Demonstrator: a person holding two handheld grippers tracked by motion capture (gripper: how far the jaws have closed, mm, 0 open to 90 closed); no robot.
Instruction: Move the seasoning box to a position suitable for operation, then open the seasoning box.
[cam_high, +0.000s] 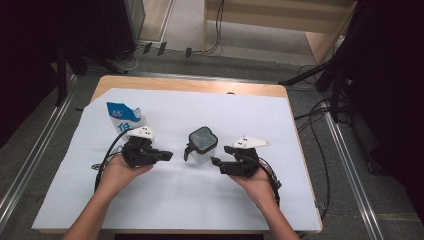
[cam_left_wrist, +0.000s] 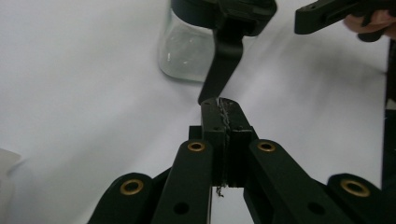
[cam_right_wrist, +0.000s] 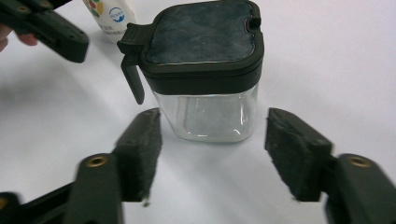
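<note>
- High view: the jar (cam_high: 202, 145), clear with a dark lid, stands near the middle of the white-covered surface (cam_high: 165, 205), a little toward the near edge. The left gripper (cam_high: 167, 155) sits just left of it, the right gripper (cam_high: 216, 161) just right, both aimed inward. A carton (cam_high: 122, 118) stands behind the left hand, toward the far left corner.
- Left gripper view: its fingers (cam_left_wrist: 219, 122) are pressed flat together with nothing between them, and their tip points at the jar's hanging lid tab (cam_left_wrist: 223, 70), close under it but not touching as far as I can tell. I'd keep them closed and use them as a pusher or brace there.
- Right gripper view: its fingers (cam_right_wrist: 140, 149) stand apart, one at each side, short of the jar's glass wall (cam_right_wrist: 210, 116), not yet gripping. The job looks like steadying the jar: slide forward until the pads flank the glass below the lid, square to the flat sides, then squeeze gently so it doesn't skid.
</note>
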